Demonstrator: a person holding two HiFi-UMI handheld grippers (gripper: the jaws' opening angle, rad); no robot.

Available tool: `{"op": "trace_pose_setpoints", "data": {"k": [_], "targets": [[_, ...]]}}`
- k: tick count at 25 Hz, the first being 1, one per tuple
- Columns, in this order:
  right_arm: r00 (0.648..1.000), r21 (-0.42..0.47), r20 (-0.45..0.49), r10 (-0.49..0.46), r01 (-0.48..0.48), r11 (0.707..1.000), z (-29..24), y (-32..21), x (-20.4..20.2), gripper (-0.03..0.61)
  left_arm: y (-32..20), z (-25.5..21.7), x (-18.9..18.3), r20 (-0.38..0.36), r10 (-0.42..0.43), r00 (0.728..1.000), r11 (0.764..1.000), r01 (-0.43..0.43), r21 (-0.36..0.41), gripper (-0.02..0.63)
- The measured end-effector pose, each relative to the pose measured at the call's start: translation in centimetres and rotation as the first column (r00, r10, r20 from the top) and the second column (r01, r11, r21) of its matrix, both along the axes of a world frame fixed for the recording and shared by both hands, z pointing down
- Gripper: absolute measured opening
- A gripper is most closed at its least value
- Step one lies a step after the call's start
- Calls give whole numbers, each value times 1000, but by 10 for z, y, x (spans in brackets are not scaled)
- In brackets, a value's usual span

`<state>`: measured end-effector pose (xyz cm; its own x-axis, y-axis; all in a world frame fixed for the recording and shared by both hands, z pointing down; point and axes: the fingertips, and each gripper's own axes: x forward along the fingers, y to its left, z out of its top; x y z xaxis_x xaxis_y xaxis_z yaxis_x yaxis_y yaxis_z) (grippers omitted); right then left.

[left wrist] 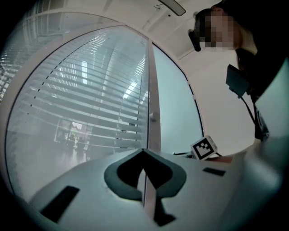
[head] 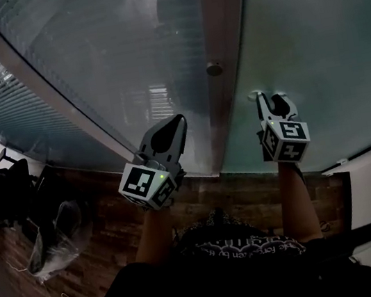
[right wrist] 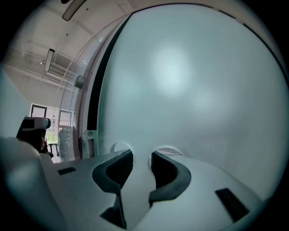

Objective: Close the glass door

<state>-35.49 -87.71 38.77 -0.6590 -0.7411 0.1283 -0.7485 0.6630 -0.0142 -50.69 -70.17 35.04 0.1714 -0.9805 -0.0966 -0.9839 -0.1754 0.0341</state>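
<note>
- Jaws: right gripper has its jaws slightly apart with nothing between them. The tips sit at, or just off, the frosted glass, and their reflections show at the tips. Left gripper has its jaws pressed together and empty.
- Glass door: I take this to be the frosted panel on the right. It fills the right gripper view and is directly ahead of the right gripper.
- Glazed partition: clear glass with blinds behind, on the left. The left gripper points toward its edge but does not touch it.
- Frame post: stands upright between the partition and the door.
- Dark slit: runs along the door's left edge. Whether it is a remaining gap or only the seam, I cannot tell.
- Knob: small and round, on the post, and not gripped.
- Step in hand, as judged: the right gripper is pushing the door home with its tips.
- Next move calls for an even push square to the glass and toward the post. The surface looks slick, so the tips could skid.
</note>
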Motion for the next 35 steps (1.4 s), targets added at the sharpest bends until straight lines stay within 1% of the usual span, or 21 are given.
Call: {"op": "trace_pose_setpoints", "data": {"k": [10, 15, 17, 20, 25, 27, 30, 31, 32, 34, 35], "targets": [[1000, 9, 2, -5, 5, 1000, 1, -1, 0, 124, -3, -3, 1, -11, 8, 1000, 1000, -8, 0, -3], [1000, -2, 22, -9, 9, 1000, 3, 2, 2, 124, -5, 2, 11, 15, 50, 999, 999, -50, -1, -3], [999, -13, 37, -8, 9, 1000, 3, 4, 2, 126, -5, 1, 11, 15, 54, 998, 999, -54, 0, -5], [1000, -13, 25, -2, 2, 1000, 2, 13, 6, 126, -5, -6, 10, -9, 34, 999, 999, -34, 2, -5], [1000, -11, 0, 14, -14, 1000, -3, 45, 29, 125, -3, -11, 22, 12, 73, 997, 997, -73, 18, -5], [999, 20, 37, -17, 17, 1000, -9, 58, 40, 124, -1, -14, 29, 16, 87, 996, 996, -88, 21, -5], [992, 81, 106, -70, 61, 995, -34, 82, 56, 119, 2, -13, 40, 5, 95, 995, 995, -95, 10, -5], [991, 107, 116, -69, 56, 993, -44, 89, 62, 73, 3, -11, 44, 3, 99, 995, 995, -99, 5, -5], [991, 136, 119, -68, 51, 989, -51, 96, 68, 4, 5, -10, 48, 5, 108, 994, 994, -108, 5, -5], [991, 188, 111, -75, 54, 981, -60, 106, 76, 3, 10, -9, 57, 16, 124, 992, 992, -124, 10, -5], [992, 200, 105, -75, 53, 978, -62, 111, 79, 3, 12, -9, 60, 22, 125, 992, 992, -125, 13, -5]]}}
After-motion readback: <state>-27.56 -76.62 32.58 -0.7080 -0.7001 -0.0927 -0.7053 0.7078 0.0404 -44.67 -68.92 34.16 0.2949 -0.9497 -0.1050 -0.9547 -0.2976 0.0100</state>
